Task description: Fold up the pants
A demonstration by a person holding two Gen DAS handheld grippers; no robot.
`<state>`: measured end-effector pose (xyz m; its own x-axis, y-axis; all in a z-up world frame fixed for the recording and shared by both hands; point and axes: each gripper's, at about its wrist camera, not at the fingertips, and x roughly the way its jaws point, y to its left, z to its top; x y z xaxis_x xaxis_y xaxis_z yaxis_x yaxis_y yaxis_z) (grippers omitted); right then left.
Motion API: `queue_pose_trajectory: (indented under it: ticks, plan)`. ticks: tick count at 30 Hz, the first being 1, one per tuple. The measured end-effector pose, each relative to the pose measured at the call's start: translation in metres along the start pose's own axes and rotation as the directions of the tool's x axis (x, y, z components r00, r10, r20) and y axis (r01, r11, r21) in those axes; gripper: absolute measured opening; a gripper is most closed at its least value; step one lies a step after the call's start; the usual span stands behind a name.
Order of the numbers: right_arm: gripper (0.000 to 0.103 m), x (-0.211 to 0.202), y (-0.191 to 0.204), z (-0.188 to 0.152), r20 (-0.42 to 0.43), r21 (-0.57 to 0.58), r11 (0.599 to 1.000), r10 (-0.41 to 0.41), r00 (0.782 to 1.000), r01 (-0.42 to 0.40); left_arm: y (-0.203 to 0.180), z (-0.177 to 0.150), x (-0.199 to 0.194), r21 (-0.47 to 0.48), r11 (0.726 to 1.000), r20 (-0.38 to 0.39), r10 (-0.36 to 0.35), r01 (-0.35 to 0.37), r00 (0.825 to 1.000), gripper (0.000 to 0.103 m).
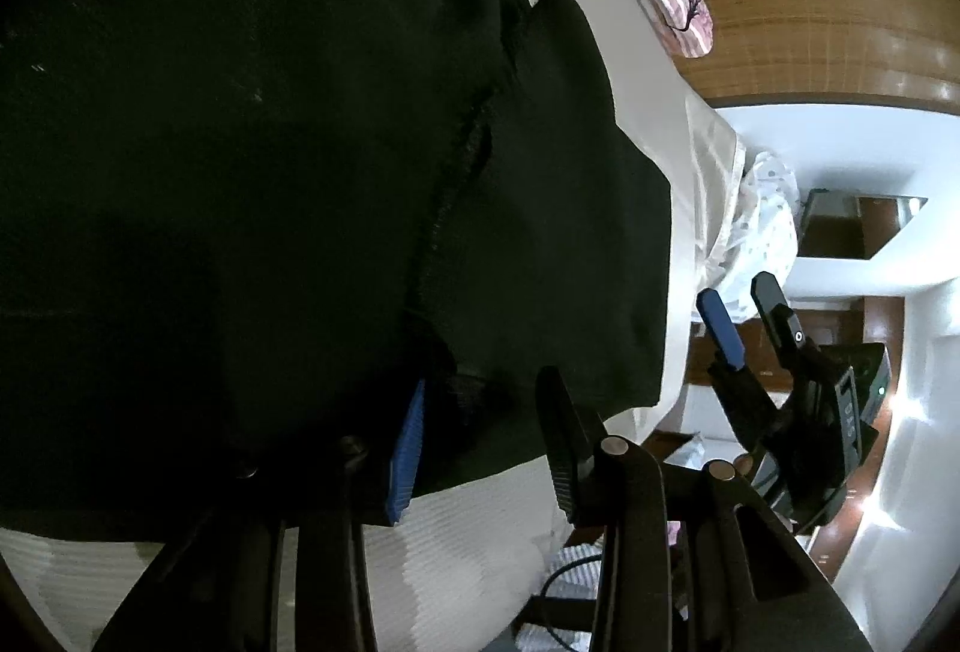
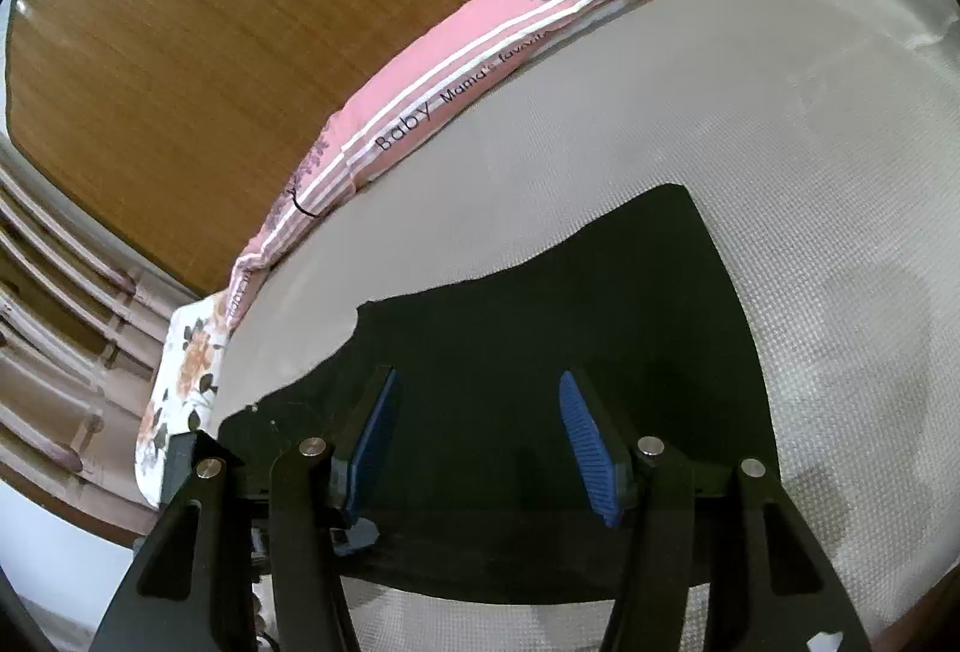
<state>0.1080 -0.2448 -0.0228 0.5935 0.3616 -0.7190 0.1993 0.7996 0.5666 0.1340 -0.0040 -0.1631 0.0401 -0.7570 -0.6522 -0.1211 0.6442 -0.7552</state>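
Black pants lie spread on a white textured bed cover; a seam runs down their middle. My left gripper is open, its fingers resting over the pants' near edge, with cloth bunched against the left blue pad. My right gripper shows at the right in the left wrist view, open and off the pants, past the bed's edge. In the right wrist view the right gripper is open above a flat part of the pants, holding nothing.
A pink striped pillow lies along the far side of the bed cover against a wooden headboard. A floral pillow is at the left. White cloth and furniture stand beyond the bed's edge.
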Motion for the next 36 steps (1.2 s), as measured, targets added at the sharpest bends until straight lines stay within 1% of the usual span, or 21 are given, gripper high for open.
queue_pose_trajectory:
  ticks: [3, 4, 5, 6, 8, 11, 14, 16, 17, 21, 23, 27, 28, 29, 31, 33, 35, 36]
  plan:
    - [0.053, 0.0, -0.002, 0.0, -0.004, 0.012, 1.0, 0.003, 1.0, -0.003, -0.001, 0.0, 0.004, -0.006, 1.0, 0.002, -0.014, 0.014, 1.0, 0.037]
    - [0.053, 0.001, -0.003, 0.0, -0.007, 0.017, 1.0, 0.004, 1.0, -0.004, -0.001, 0.001, 0.004, -0.008, 1.0, 0.003, -0.016, 0.016, 1.0, 0.032]
    - [0.053, 0.002, -0.003, -0.001, -0.012, 0.017, 1.0, 0.004, 1.0, -0.004, -0.002, 0.0, 0.005, -0.008, 1.0, 0.006, -0.008, 0.008, 1.0, 0.013]
    - [0.053, 0.002, -0.004, -0.001, -0.015, 0.019, 1.0, 0.001, 1.0, 0.0, -0.002, -0.002, 0.006, -0.003, 1.0, 0.006, 0.002, -0.002, 1.0, 0.01]
    - [0.053, 0.003, -0.005, -0.001, -0.016, 0.022, 1.0, -0.015, 1.0, 0.015, -0.007, -0.006, 0.007, 0.034, 0.999, 0.026, 0.038, -0.039, 0.999, 0.007]
    - [0.053, 0.005, -0.009, -0.002, -0.02, 0.018, 0.997, -0.081, 0.997, 0.082, -0.019, -0.014, 0.002, 0.101, 0.991, 0.064, 0.077, -0.083, 0.995, 0.007]
    - [0.053, 0.01, -0.018, -0.003, -0.045, 0.036, 0.99, -0.135, 0.99, 0.137, -0.025, -0.022, -0.006, 0.132, 0.986, 0.09, 0.089, -0.101, 0.992, 0.006]
    - [0.053, 0.015, -0.024, -0.004, -0.07, 0.056, 0.986, -0.151, 0.986, 0.155, -0.026, -0.026, -0.009, 0.153, 0.978, 0.104, 0.125, -0.14, 0.987, 0.006]
    - [0.053, 0.018, -0.028, -0.005, -0.085, 0.066, 0.983, -0.167, 0.982, 0.172, -0.023, -0.026, -0.009, 0.154, 0.975, 0.106, 0.145, -0.161, 0.984, 0.006]
    - [0.052, 0.031, -0.035, -0.011, -0.14, 0.065, 0.976, -0.197, 0.97, 0.208, -0.009, -0.02, 0.001, 0.123, 0.976, 0.09, 0.169, -0.179, 0.982, 0.007]
    - [0.052, 0.035, -0.033, -0.013, -0.147, 0.04, 0.973, -0.218, 0.965, 0.226, -0.011, -0.02, 0.0, 0.146, 0.97, 0.094, 0.183, -0.196, 0.979, 0.007]
    - [0.053, 0.034, -0.028, -0.012, -0.135, 0.022, 0.973, -0.225, 0.965, 0.23, -0.019, -0.022, -0.002, 0.183, 0.955, 0.107, 0.217, -0.234, 0.97, 0.013]
    - [0.053, 0.031, -0.022, -0.008, -0.108, -0.01, 0.969, -0.246, 0.963, 0.246, -0.019, -0.024, -0.003, 0.196, 0.951, 0.112, 0.222, -0.24, 0.969, 0.013]
    - [0.053, 0.028, -0.017, -0.005, -0.086, -0.034, 0.965, -0.261, 0.961, 0.259, -0.021, -0.025, -0.005, 0.212, 0.943, 0.122, 0.236, -0.258, 0.964, 0.016]
    - [0.053, 0.029, -0.006, 0.006, -0.044, -0.097, 0.953, -0.292, 0.955, 0.287, -0.03, -0.025, -0.003, 0.253, 0.917, 0.146, 0.28, -0.31, 0.949, 0.019]
    - [0.045, 0.036, -0.002, 0.021, -0.022, -0.136, 0.946, -0.3, 0.954, 0.295, -0.032, -0.026, -0.001, 0.275, 0.902, 0.155, 0.299, -0.332, 0.942, 0.02]
    - [0.036, 0.048, -0.006, 0.036, -0.024, -0.141, 0.94, -0.317, 0.948, 0.311, -0.033, -0.026, 0.0, 0.282, 0.898, 0.161, 0.303, -0.338, 0.939, 0.02]
    - [0.034, 0.055, -0.009, 0.043, -0.029, -0.136, 0.938, -0.327, 0.945, 0.32, -0.032, -0.027, 0.0, 0.287, 0.896, 0.165, 0.303, -0.34, 0.939, 0.02]
